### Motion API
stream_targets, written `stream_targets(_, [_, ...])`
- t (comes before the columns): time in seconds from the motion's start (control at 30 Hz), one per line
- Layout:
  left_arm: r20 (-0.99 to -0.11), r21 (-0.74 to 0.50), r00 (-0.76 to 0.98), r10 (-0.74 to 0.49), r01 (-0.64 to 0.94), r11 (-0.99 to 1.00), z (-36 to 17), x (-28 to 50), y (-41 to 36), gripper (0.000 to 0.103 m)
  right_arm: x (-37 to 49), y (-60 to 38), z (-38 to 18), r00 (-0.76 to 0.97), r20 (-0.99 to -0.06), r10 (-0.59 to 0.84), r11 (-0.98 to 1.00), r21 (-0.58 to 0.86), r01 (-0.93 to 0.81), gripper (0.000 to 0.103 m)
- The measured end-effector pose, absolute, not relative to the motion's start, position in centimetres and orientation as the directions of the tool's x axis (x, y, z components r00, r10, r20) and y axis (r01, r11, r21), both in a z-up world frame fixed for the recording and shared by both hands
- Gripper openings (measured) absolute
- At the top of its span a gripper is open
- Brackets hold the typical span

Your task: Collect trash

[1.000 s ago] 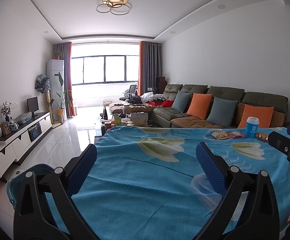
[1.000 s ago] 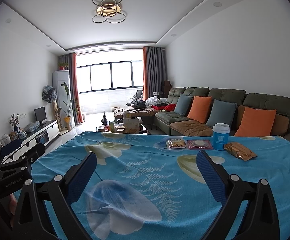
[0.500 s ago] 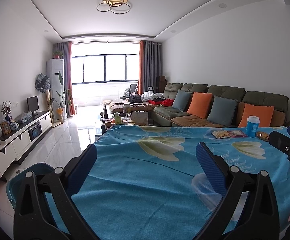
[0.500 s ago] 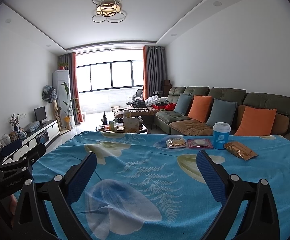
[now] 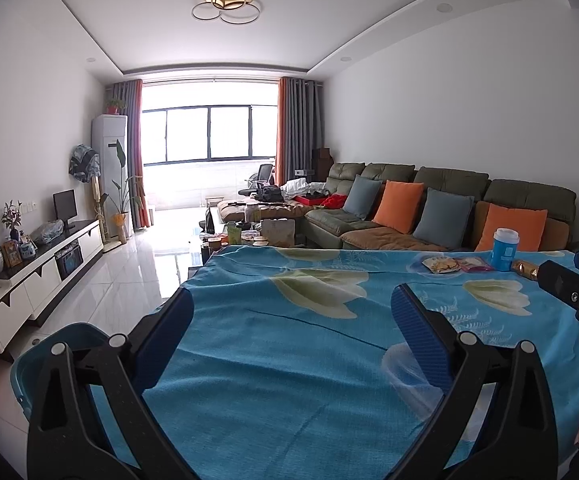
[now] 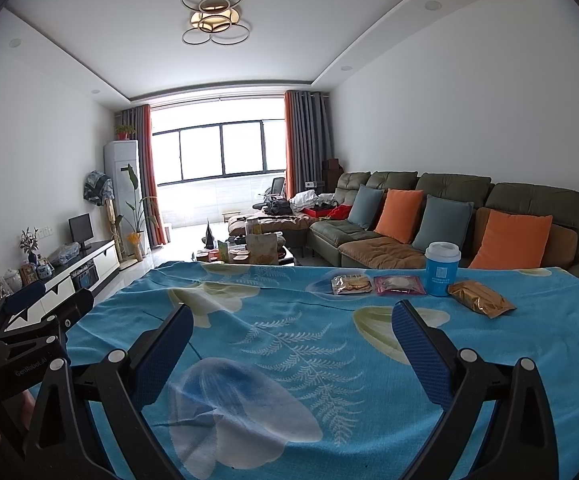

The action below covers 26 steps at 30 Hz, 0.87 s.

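Note:
On the blue flowered tablecloth point(image 6: 289, 320) at the far right lie a clear cookie packet point(image 6: 351, 284), a pink snack packet point(image 6: 398, 285), a blue paper cup with a white lid point(image 6: 442, 268) and a gold wrapper point(image 6: 480, 305). The same items show in the left wrist view: packets point(image 5: 441, 266), cup point(image 5: 504, 249). My right gripper point(image 6: 291, 340) is open and empty, well short of them. My left gripper point(image 5: 295, 328) is open and empty over the table's left part.
A teal bin point(image 5: 45, 354) stands on the floor at the table's left edge. A green sofa with orange and grey cushions point(image 6: 449, 216) stands behind the table. A cluttered coffee table point(image 6: 245, 250) and a white TV cabinet point(image 5: 37, 272) are farther off.
Both views have shifted only slightly; the left wrist view has crept a little nearer to the table. Both grippers stay open.

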<state>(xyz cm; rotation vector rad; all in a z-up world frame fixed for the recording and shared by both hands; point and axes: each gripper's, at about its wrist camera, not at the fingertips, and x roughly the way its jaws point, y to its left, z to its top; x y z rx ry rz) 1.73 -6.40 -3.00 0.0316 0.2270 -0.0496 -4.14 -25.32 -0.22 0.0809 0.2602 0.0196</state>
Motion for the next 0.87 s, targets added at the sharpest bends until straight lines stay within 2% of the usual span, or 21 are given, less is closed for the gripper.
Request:
stream_targets(0.53, [-0.234,0.035,0.971,-0.049,0.059,0.998,-3.0,2.1,-6.5,0.097,-3.9,-25.7,-0.3,0.964,-0.263,0.037,0.995,0.095,-0.012,0.096])
stream_targets(0.7, [-0.342,0.018,0.936,-0.081,0.093,0.995,-3.3,4.1,-6.5,0.097,-3.1,-26.8,-0.4,0.955,-0.297,0.027,0.995,0.099,0.003,0.096])
stream_targets(0.87, [-0.507,-0.004,0.857,-0.092,0.104,0.995,-4.2,8.6,-6.5,0.097,-0.5,-30.3,-1.3,0.900,-0.434,-0.035,0.991,0.100,0.087,0.096])
